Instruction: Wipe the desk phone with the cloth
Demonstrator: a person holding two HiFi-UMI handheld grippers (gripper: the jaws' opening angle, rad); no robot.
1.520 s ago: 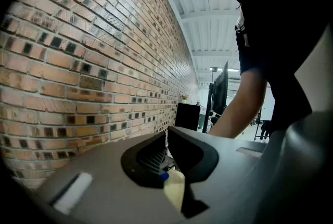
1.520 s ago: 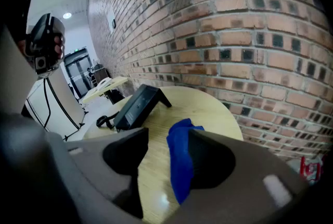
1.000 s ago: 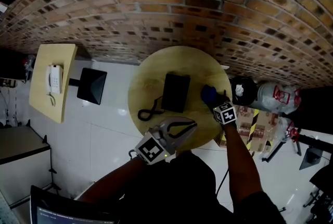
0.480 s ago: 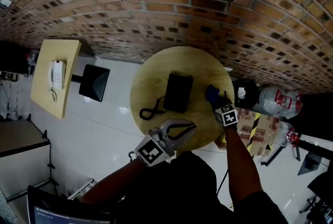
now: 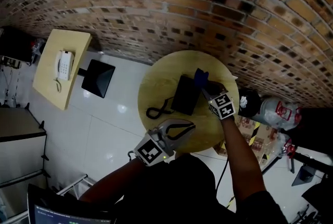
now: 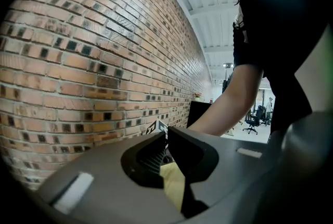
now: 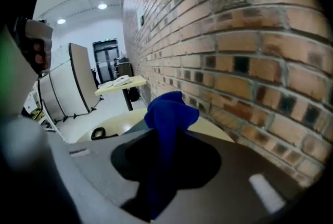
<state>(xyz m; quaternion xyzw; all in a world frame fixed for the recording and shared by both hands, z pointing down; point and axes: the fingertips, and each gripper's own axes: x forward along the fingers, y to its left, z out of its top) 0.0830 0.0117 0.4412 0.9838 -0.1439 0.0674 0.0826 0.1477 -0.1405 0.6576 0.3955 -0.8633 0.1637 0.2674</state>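
Observation:
A black desk phone (image 5: 186, 95) lies in the middle of the round wooden table (image 5: 156, 87), its coiled cord (image 5: 158, 110) trailing to the left. My right gripper (image 5: 208, 90) is shut on a blue cloth (image 5: 201, 78) and holds it over the phone's far right corner. In the right gripper view the cloth (image 7: 169, 113) sticks up from between the jaws, which pinch its lower part. My left gripper (image 5: 187, 126) hovers at the table's near edge, in front of the phone. Its fingertips meet with nothing between them, as the left gripper view (image 6: 167, 139) also shows.
A brick wall (image 5: 218, 14) runs right behind the table. To the left stand a second small table (image 5: 49, 87) with a white phone (image 5: 64, 65) and a black seat (image 5: 97, 78). Cartons and bags (image 5: 276, 108) crowd the floor on the right.
The right gripper closed on the blue cloth at the phone's right side, then carried it up and left to the phone's far right corner. The left gripper stayed put.

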